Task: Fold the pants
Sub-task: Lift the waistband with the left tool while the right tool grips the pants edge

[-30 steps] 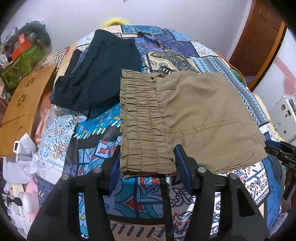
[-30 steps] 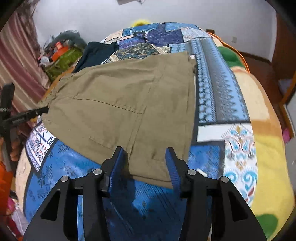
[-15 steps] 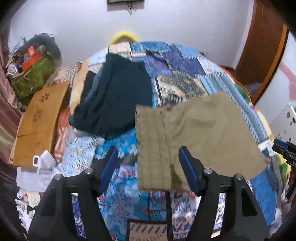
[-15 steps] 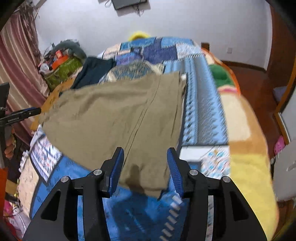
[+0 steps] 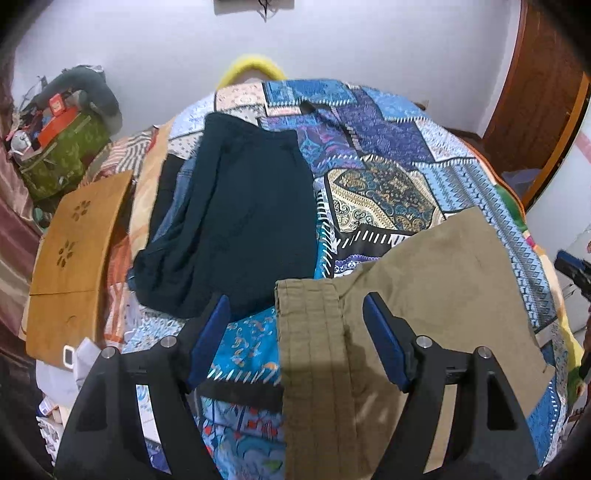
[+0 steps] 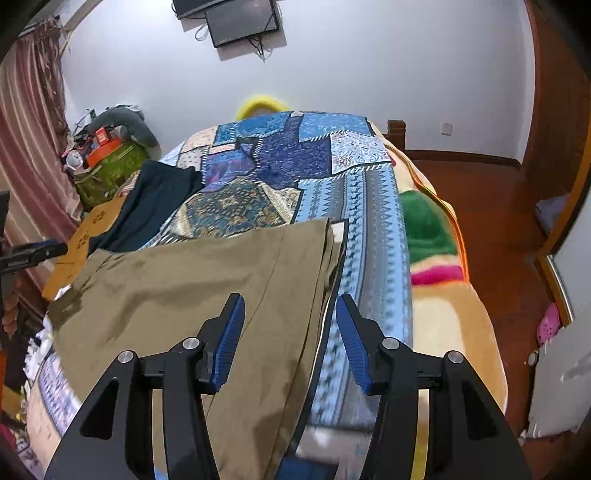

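Pants: 1 olive-khaki pair, woven cotton look, lay flat on the bed, folded into a rough rectangle; same pair in right view.
Waistband: 1, elasticated, ribbed in parallel stitched channels, at the left end of the pants.
Seam: 1 long straight stitched line ran down the fabric in right view.
Left gripper: jaws spread wide, held nothing; waistband sat in view between the fingers, contact could not be told.
Right gripper: jaws apart, empty; the pants' right edge sat in view between the fingers.
Finger pads: 2 per gripper, blue, ridged; black angular bodies with 2 silver bolts per side.
Bed: 1, covered by a patchwork quilt of blue, purple and gold printed panels, angular patches with white stitch marks.
Blanket: 1 fuzzy fleece layer under the quilt, tan with green, pink and orange bands, exposed on the right side.
Dark garment: 1 navy/black piece, soft, crumpled, lay left of the pants, just apart from the waistband corner.
Wooden board: 1 flat tan panel with 2 flower-shaped cutouts, beside the bed's left edge.
Green bag: 1, patterned fabric, stuffed with clutter, by the wall.
Screen: 1 dark flat rectangle on the white wall, cables hung below.
Floor: red-brown wood.
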Demonstrator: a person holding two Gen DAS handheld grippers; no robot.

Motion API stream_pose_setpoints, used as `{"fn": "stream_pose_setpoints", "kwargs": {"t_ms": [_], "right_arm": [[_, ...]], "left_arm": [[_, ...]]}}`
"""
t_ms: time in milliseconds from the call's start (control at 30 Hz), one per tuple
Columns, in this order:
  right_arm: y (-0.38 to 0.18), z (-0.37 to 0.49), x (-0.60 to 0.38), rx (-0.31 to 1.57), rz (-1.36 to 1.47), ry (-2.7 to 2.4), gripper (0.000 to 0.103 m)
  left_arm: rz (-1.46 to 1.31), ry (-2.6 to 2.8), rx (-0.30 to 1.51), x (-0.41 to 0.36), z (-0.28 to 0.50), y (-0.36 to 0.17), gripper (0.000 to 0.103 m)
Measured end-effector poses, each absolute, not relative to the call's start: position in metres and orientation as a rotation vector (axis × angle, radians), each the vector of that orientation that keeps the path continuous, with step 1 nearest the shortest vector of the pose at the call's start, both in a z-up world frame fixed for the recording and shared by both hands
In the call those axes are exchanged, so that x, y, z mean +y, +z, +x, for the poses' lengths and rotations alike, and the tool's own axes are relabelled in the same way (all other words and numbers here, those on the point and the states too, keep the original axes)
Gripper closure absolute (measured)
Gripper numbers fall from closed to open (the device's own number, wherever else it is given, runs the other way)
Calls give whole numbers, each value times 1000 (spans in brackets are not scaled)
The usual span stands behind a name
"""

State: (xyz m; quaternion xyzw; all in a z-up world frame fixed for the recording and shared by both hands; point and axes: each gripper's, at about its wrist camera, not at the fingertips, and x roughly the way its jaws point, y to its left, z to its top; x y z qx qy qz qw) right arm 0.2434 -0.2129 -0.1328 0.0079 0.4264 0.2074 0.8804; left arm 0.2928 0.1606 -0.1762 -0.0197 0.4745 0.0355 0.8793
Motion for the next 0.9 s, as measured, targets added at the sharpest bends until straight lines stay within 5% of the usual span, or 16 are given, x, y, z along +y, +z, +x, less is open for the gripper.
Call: {"fn": "stream_pose_setpoints", "kwargs": {"t_ms": [567, 667, 733, 900], "right_arm": [[-215, 385, -183, 1070, -9, 388, 56], [-228, 396, -177, 1113, -2, 386, 78], [-236, 398, -171, 1124, -38, 385, 88], [-241, 393, -161, 1098, -137, 360, 94]], "left_arm": [[-113, -22, 1109, 167, 332, -244, 25], [-134, -23, 1093, 170, 331, -247, 28], [-149, -16, 1071, 171, 328, -246, 39], [-201, 41, 1027, 182, 322, -246, 46]]}}
